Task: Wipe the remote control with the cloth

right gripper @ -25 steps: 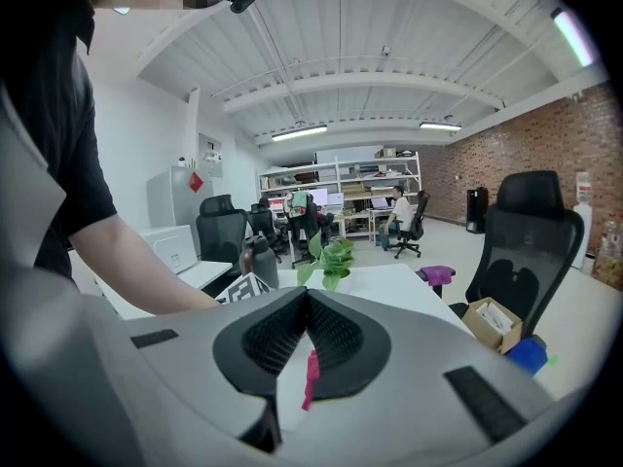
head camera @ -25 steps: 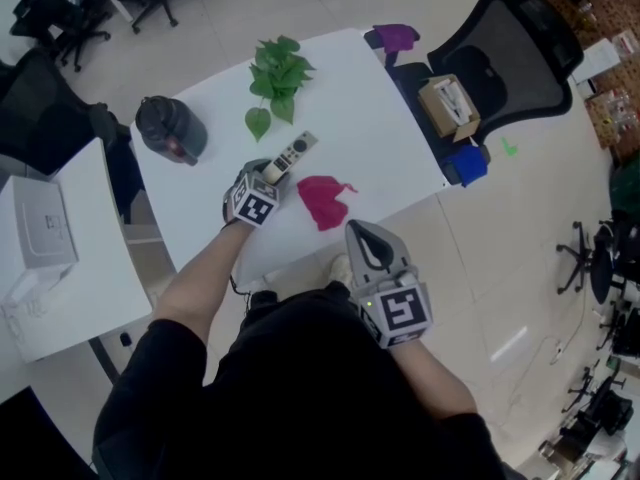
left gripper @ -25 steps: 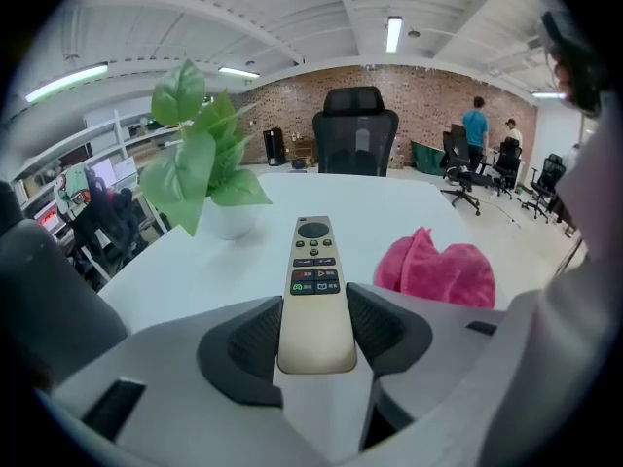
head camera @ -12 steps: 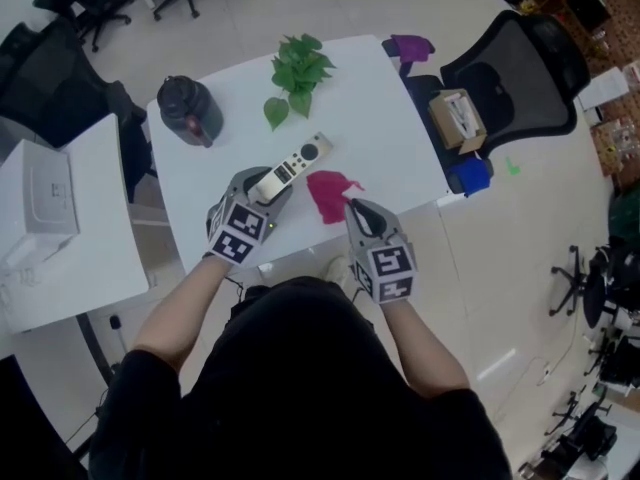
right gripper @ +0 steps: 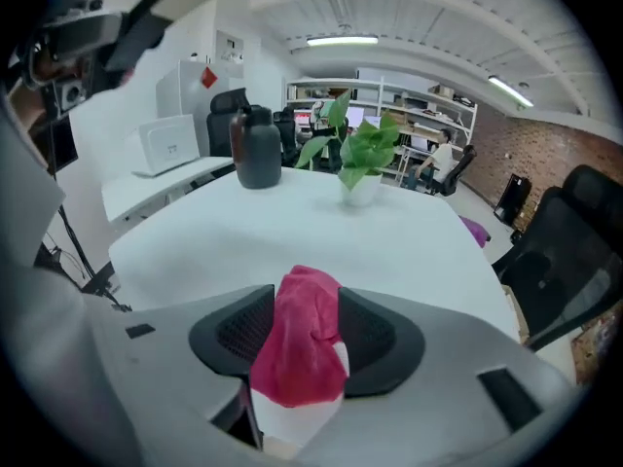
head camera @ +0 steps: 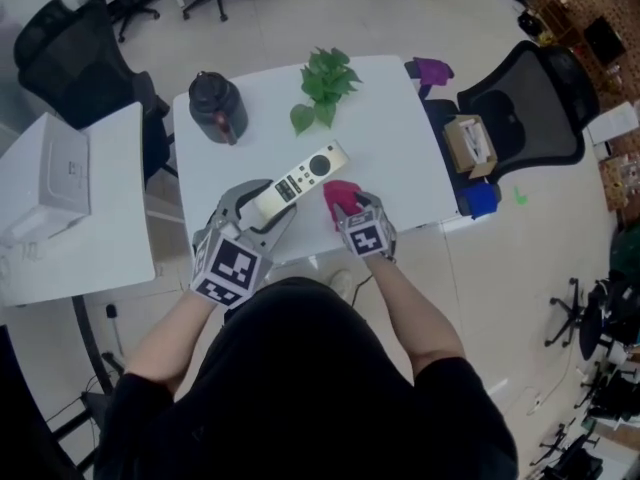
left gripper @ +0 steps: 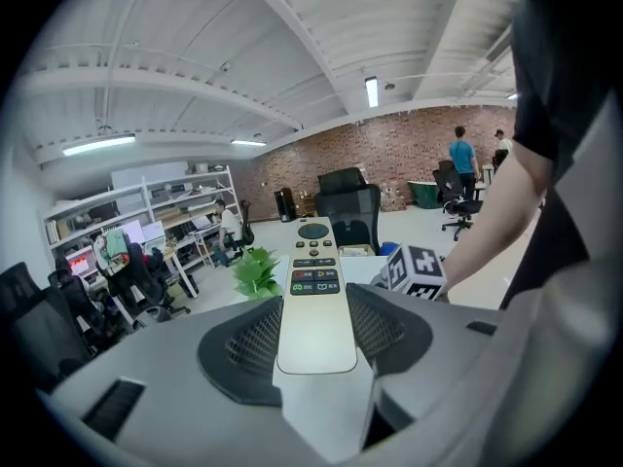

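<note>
The pale remote control is raised off the white table, buttons up, with my left gripper shut on its near end. In the left gripper view the remote lies lengthwise between the two pads, within the left gripper. The pink cloth lies crumpled near the table's front edge. My right gripper is down at it; its jaws have just been opening. In the right gripper view the cloth stands bunched between the spread pads of the right gripper.
A potted green plant and a black jug stand at the table's far side. A black office chair with a cardboard box is at the right. A second white desk sits to the left.
My left gripper has lifted the remote up off the table. My right gripper has dropped from in front of my body down onto the cloth, and its jaws have spread around it.
</note>
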The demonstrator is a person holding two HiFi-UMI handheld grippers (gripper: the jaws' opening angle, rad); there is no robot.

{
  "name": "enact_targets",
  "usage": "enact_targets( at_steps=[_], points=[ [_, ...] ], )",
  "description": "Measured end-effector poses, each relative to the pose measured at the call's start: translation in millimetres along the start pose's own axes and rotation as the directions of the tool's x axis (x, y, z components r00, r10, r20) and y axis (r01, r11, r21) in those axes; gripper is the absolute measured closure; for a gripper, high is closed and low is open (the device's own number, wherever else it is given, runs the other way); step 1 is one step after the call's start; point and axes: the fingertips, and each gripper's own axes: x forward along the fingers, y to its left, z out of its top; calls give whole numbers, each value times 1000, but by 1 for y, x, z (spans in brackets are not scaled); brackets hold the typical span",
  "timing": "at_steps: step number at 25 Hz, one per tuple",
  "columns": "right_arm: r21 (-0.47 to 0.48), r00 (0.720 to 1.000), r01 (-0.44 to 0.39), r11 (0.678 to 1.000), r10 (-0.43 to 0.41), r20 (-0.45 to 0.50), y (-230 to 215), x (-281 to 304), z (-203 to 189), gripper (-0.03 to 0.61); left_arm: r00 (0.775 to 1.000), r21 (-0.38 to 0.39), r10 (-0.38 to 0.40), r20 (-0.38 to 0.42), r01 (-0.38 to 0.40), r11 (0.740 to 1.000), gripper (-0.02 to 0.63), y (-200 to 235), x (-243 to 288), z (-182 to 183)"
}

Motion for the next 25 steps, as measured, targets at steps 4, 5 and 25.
enact_targets(
  at_steps=[4,5,25],
  points=[
    [-33,995,-15,999,12,-100,0,31,-17,368,1000,26,17,8,-17,1000,405,-3,-18,11],
    [-33,993,-19,999,15,-117,0,36,-21,368,1000,28,21,8,-22,999,405,-3,-21,12],
    [152,987,-32,988,7,163,-25,-43,33,480,995,110,93,-23,-90,990,405,12,-13,3]
  ],
)
